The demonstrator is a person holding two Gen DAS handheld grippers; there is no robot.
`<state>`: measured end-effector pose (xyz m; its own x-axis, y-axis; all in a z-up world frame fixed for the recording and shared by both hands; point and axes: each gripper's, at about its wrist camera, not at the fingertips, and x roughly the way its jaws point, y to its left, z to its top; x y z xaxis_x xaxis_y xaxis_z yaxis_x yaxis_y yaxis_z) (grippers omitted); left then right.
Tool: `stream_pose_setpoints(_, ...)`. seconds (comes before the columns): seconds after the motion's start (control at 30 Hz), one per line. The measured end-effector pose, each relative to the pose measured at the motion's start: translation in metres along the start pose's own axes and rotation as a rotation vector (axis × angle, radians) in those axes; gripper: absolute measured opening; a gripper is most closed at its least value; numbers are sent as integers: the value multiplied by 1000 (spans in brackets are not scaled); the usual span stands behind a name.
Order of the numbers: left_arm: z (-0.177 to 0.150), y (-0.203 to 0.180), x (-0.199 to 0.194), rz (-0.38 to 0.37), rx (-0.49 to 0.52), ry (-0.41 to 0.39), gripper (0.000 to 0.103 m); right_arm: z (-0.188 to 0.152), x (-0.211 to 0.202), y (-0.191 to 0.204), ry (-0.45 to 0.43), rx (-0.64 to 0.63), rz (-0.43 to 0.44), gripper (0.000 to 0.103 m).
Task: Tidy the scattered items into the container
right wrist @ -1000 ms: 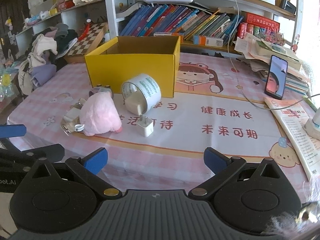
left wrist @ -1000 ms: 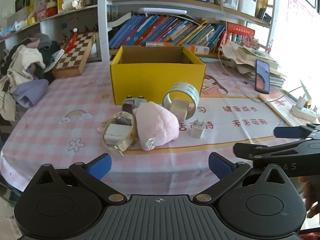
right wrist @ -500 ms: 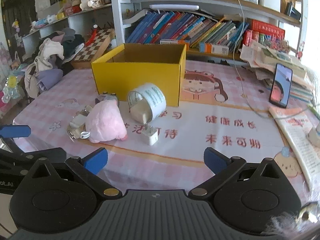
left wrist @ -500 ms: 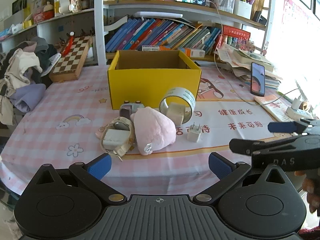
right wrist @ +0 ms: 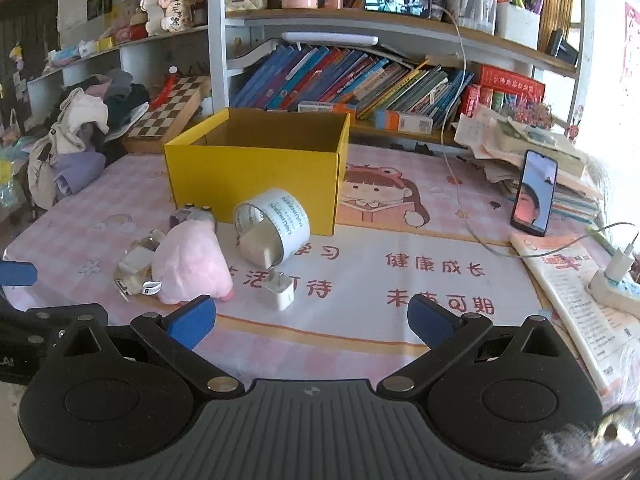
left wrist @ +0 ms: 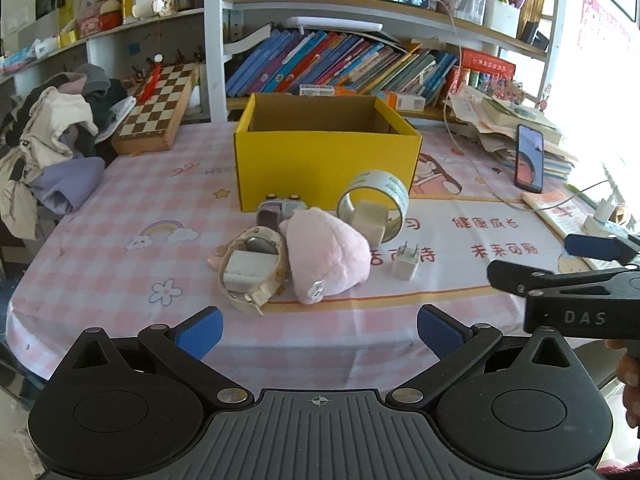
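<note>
An open yellow box (left wrist: 326,160) (right wrist: 256,168) stands mid-table. In front of it lie a pink plush (left wrist: 326,256) (right wrist: 190,266), a tape roll (left wrist: 376,204) (right wrist: 276,224) with a white block inside, a white charger plug (left wrist: 406,264) (right wrist: 278,292), a beige watch with a white block (left wrist: 250,268) (right wrist: 138,264) and a small purple gadget (left wrist: 280,210) (right wrist: 192,214). My left gripper (left wrist: 320,332) is open at the table's near edge, short of the pile. My right gripper (right wrist: 310,320) is open too, near the plug; it also shows at the right of the left wrist view (left wrist: 560,264).
A chessboard (left wrist: 156,108) and a heap of clothes (left wrist: 52,148) sit at the back left. A propped phone (right wrist: 534,192), stacked papers, a booklet (right wrist: 580,300) and a power strip with cable (right wrist: 612,284) crowd the right. Bookshelves stand behind the table.
Both grippers have pulled back and risen a little, so the box and the pile look smaller and farther. Nothing on the table has moved.
</note>
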<state>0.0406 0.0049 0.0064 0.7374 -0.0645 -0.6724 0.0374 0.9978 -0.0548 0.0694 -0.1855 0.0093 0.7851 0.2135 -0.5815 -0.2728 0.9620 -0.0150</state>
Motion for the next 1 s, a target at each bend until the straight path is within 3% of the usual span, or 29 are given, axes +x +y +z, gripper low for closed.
stream_pose_setpoints(0.33, -6, -12, -4, -52, 61, -2, 103, -6, 0, 1, 33, 25, 14, 103)
stream_pose_setpoints(1.0, -9, -14, -5, -23, 40, 21, 103, -12, -5, -1, 45, 26, 81, 103)
